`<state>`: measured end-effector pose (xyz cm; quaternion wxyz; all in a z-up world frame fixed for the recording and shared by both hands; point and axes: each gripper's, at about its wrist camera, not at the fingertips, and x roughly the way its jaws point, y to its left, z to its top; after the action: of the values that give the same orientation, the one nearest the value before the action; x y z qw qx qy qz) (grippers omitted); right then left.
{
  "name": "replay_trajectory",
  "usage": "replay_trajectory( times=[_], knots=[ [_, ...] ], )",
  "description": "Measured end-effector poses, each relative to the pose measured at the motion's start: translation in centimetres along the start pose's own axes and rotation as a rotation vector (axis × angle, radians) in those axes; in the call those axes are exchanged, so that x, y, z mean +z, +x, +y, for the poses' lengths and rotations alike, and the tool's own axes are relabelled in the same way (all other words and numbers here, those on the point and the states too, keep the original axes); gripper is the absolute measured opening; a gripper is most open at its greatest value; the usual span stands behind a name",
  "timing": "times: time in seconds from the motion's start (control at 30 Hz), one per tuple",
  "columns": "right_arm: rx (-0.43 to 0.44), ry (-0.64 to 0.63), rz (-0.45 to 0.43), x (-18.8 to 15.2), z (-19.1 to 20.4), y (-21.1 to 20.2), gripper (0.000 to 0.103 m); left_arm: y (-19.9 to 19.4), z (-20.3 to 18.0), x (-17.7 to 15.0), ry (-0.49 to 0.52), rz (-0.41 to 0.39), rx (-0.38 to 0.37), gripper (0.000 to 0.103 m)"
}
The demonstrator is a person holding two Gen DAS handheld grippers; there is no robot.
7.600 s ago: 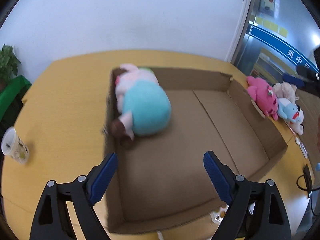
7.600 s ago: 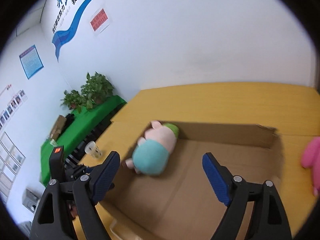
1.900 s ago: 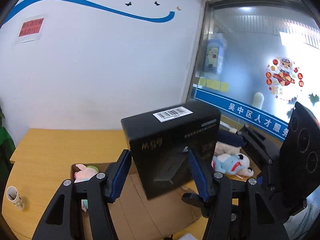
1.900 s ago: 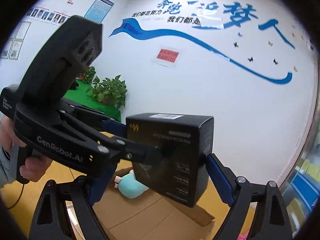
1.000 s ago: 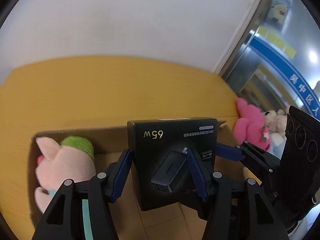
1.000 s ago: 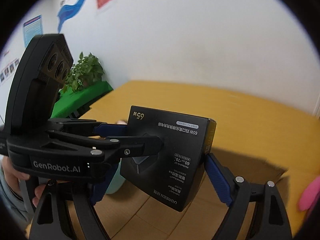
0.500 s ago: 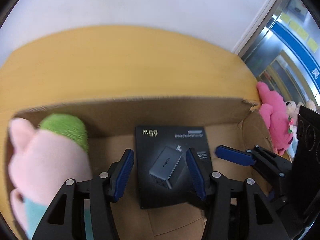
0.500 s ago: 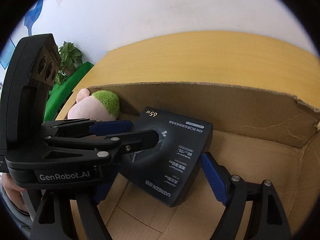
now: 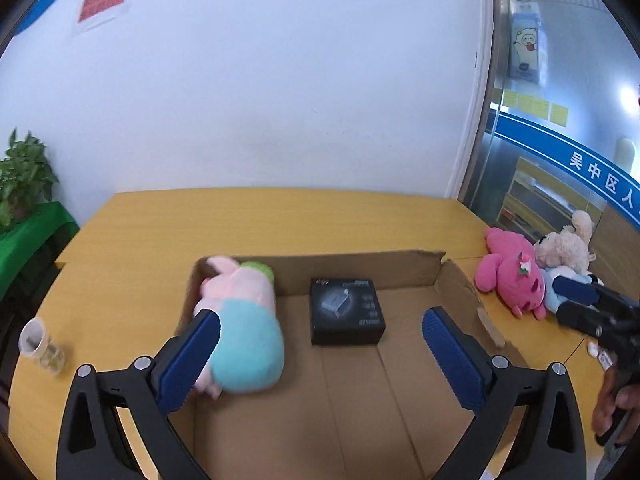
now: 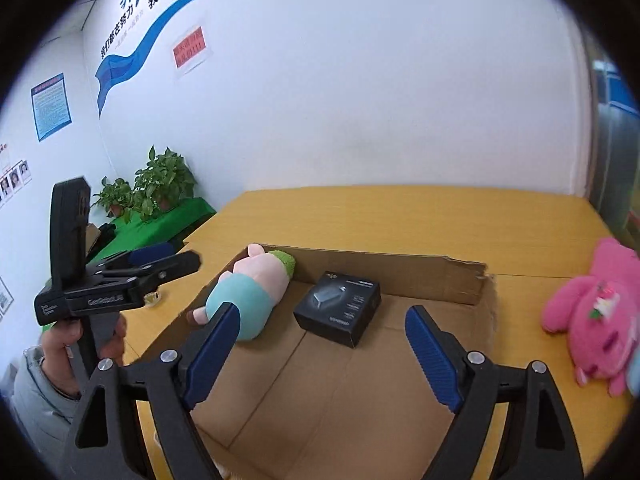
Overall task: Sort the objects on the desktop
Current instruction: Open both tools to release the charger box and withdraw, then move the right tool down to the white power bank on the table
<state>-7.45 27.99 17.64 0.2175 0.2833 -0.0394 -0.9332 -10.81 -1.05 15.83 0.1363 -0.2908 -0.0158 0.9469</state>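
A black charger box lies flat on the floor of the open cardboard box, near its back wall; it also shows in the right wrist view. A pink pig plush in a teal dress lies at the box's left end. My left gripper is open and empty, above the box's near part. My right gripper is open and empty, also above the box. A pink plush lies on the table right of the box.
A cream plush and a light blue plush lie behind the pink one. A plastic cup stands at the table's left edge. The other gripper shows at the right edge. Green potted plants stand beyond the yellow table.
Both grippers let go of the black charger box, opened wide and drew back and up. The box now lies in the cardboard box beside the pig plush.
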Motion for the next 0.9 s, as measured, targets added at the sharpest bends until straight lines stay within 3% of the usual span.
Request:
replay_trajectory(
  times=[0.03, 0.07, 0.1, 0.17, 0.23, 0.3, 0.33, 0.5, 0.73, 0.9],
  knots=[
    [-0.023, -0.009, -0.010, -0.5, 0.5, -0.7, 0.063, -1.3, -0.1, -1.4, 0.003, -0.013, 0.023, 0.103],
    [-0.051, -0.013, -0.019, -1.0, 1.0, -1.8, 0.034, -1.8, -0.4, -2.0, 0.010, -0.016, 0.042, 0.103],
    [-0.067, -0.007, -0.030, -1.9, 1.0, -3.0, 0.017, -2.8, -0.2, -2.8, 0.020, -0.021, 0.065, 0.103],
    [-0.062, 0.026, -0.047, -3.4, 0.9, -4.9, 0.017, -4.3, -0.3, -4.4, 0.031, -0.026, 0.114, 0.103],
    [-0.055, 0.050, -0.035, -5.2, 0.8, -5.9, 0.025, -5.4, -0.6, -5.5, 0.037, -0.027, 0.122, 0.103],
    [-0.044, 0.070, -0.006, -7.0, 0.9, -6.1, 0.081, -6.5, -0.6, -6.4, 0.037, -0.028, 0.134, 0.103],
    [-0.054, 0.071, -0.005, -7.8, 1.0, -6.0, 0.085, -7.0, -0.7, -6.8, 0.040, -0.029, 0.142, 0.103],
    [-0.127, 0.017, 0.070, -11.5, 1.5, -5.9, 0.085, -7.5, -1.3, -10.0, 0.069, 0.006, 0.194, 0.103],
    [-0.057, 0.033, 0.250, -18.3, 1.4, -4.6, 0.085, -6.7, -2.3, -15.9, 0.066, 0.099, 0.163, 0.103],
    [-0.005, 0.030, 0.316, -20.5, 2.7, -3.3, 0.085, -6.2, -3.1, -18.4, 0.051, 0.147, 0.137, 0.103]
  ],
)
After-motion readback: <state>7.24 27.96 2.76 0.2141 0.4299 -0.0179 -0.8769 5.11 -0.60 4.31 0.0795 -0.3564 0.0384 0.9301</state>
